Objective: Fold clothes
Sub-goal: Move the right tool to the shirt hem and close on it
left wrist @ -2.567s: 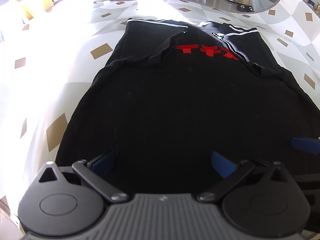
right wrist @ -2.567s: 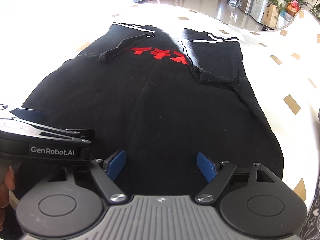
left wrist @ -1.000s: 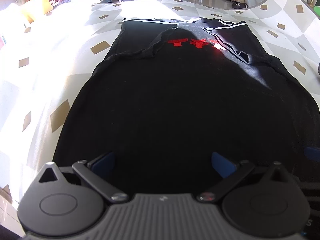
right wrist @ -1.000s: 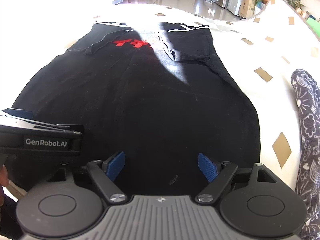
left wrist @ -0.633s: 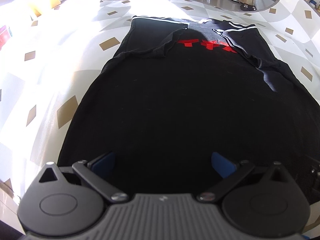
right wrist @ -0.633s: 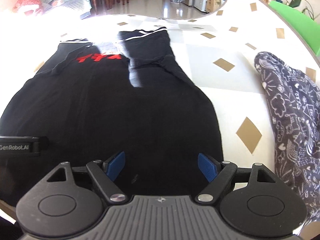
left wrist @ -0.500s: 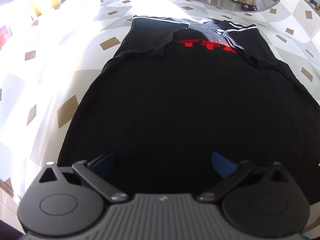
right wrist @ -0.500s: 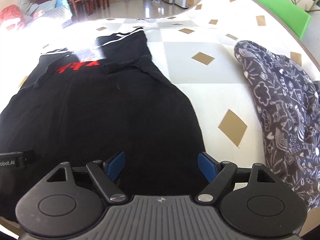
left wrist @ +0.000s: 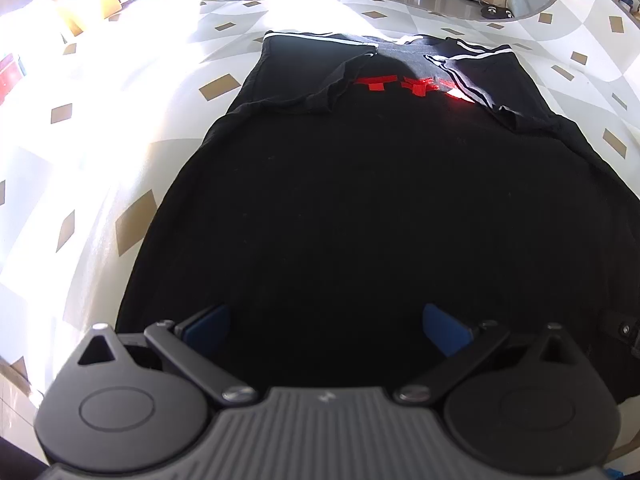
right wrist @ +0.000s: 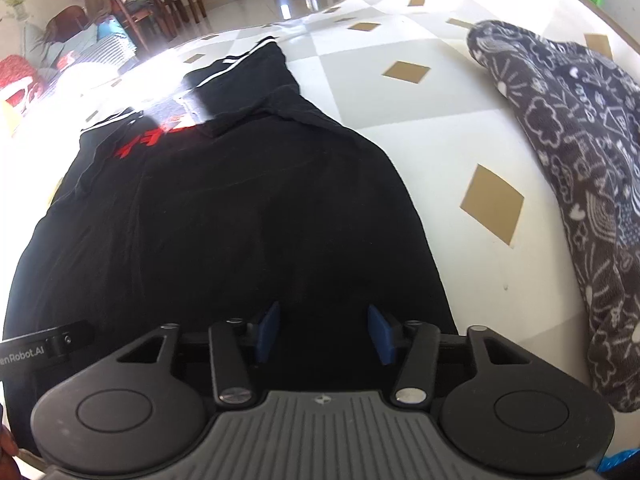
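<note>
Black shirt (left wrist: 360,208) lies flat across the patterned sheet (left wrist: 132,120), sleeves folded in over the red print (left wrist: 404,84), hem nearest me, which I take as ready for the lengthwise fold. A patterned grey garment (right wrist: 580,168) waits apart on the right; I see no baskets or bins. My left gripper (left wrist: 324,324) hangs wide over the hem's left part holding nothing, while my right gripper (right wrist: 324,330) is closing at the hem's right corner, cloth between the jaws but not yet pinched.
</note>
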Demonstrator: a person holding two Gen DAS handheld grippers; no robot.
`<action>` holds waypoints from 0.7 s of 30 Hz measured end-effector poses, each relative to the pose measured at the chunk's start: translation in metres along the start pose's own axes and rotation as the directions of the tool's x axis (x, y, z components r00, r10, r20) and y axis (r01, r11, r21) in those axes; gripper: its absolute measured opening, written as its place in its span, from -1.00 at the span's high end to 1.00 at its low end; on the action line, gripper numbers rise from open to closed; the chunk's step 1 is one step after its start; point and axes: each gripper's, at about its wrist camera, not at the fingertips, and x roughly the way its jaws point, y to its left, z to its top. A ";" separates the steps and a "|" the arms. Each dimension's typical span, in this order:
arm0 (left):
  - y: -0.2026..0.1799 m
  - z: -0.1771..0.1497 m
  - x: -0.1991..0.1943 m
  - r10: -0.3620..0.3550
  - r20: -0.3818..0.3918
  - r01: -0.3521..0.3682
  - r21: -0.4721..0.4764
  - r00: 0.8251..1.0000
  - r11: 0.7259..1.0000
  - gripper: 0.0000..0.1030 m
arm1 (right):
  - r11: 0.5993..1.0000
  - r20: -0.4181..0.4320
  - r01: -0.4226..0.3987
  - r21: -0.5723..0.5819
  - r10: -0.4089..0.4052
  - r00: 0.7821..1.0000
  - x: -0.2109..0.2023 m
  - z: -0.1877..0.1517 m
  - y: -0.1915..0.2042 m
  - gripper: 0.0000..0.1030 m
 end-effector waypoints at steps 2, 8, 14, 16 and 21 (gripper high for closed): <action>0.000 0.000 0.000 0.000 0.000 0.000 0.001 1.000 1.000 -1.00 | 0.999 0.020 0.004 -0.054 -0.003 1.000 -0.001 0.000 0.010 0.59; 0.005 -0.002 -0.002 0.004 -0.001 -0.004 -0.017 1.000 1.000 -1.00 | 0.992 0.074 0.032 -0.120 -0.023 0.997 -0.004 0.002 0.027 0.89; 0.018 -0.001 -0.003 0.030 0.003 -0.029 -0.061 1.000 0.998 -1.00 | 0.985 0.125 0.030 -0.172 -0.009 0.992 -0.010 0.002 0.044 0.92; 0.022 -0.001 -0.003 0.038 0.005 -0.038 -0.076 0.999 0.996 -1.00 | 0.978 0.156 0.033 -0.205 -0.001 0.988 -0.014 0.002 0.052 0.92; 0.034 0.002 -0.005 0.058 0.013 -0.056 -0.116 0.998 0.992 -1.00 | 0.957 0.235 0.040 -0.288 0.030 0.971 -0.024 0.000 0.073 0.92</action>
